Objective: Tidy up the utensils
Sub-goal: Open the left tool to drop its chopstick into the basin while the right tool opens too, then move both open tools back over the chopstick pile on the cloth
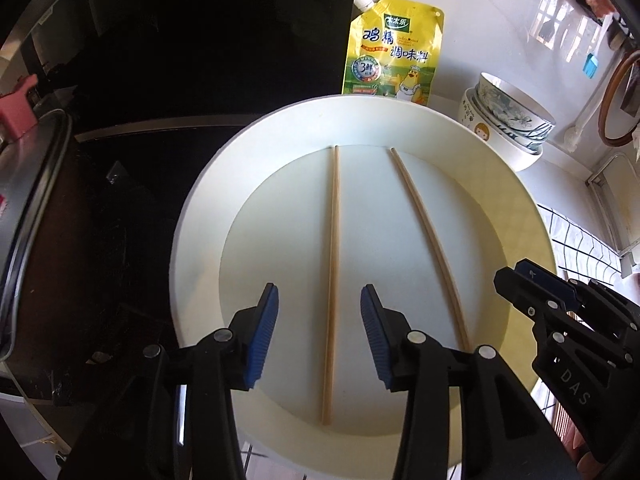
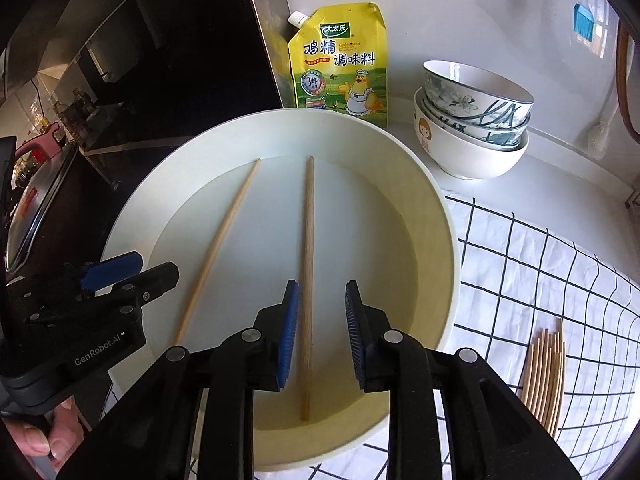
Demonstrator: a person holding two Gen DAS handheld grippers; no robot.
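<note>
Two wooden chopsticks lie apart in a wide cream basin [image 1: 200,216] [image 2: 440,216]. My left gripper [image 1: 319,300] is open above the basin, its blue pads either side of the left chopstick [image 1: 333,264], not touching it. My right gripper [image 2: 322,296] is open, its pads either side of the right chopstick [image 2: 308,248], which shows in the left wrist view [image 1: 424,224] too. The left chopstick also shows in the right wrist view [image 2: 224,236]. Each gripper appears at the edge of the other's view: the right gripper [image 1: 520,280] and the left gripper [image 2: 132,268].
A bundle of several chopsticks [image 2: 546,376] lies on a checked cloth [image 2: 540,264] right of the basin. A yellow seasoning pouch [image 2: 344,64] and stacked bowls [image 2: 472,120] stand behind. A dark stove top [image 1: 140,80] and a pot [image 1: 28,208] are on the left.
</note>
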